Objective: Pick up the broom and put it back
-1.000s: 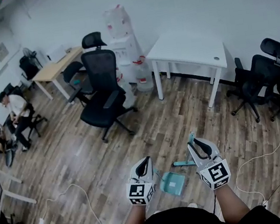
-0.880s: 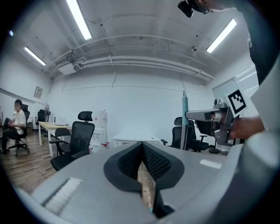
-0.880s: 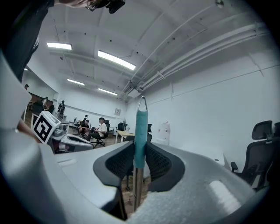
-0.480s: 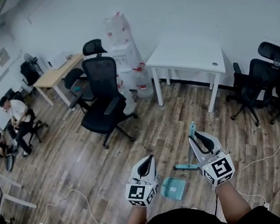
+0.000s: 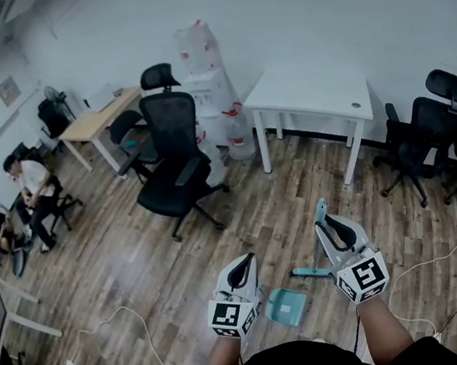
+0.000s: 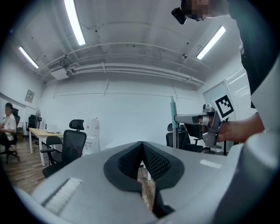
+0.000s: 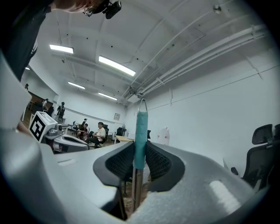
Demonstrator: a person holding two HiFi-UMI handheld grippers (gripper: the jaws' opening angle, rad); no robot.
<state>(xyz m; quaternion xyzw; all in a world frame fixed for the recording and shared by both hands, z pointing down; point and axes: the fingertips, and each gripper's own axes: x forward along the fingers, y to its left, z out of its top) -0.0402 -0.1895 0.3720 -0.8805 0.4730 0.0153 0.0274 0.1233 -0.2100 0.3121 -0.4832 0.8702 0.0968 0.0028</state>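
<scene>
Where the arms are: both forearms come up from 6 o'clock of the head view and reach forward side by side, with the grippers held roughly level.
Right gripper (image 5: 325,224): at about 4 o'clock of the head view. Its pads pinch the teal sleeve of the broom (image 7: 139,131) near the handle's top end.
Broom: the handle stands nearly upright through the right jaws. Its teal head (image 5: 309,272) sits low at 7 o'clock of that gripper, over the wooden floor (image 5: 138,258); whether it touches the floor cannot be told.
Left gripper (image 5: 244,261): at 6 o'clock, pads pressed together with nothing between them, apart from the broom.
Dustpan (image 5: 286,307): on the floor between the two grippers, near 6 o'clock.
Beyond: a black office chair (image 5: 176,155) at 10 o'clock and a white table (image 5: 309,94) between 1 and 2 o'clock.
</scene>
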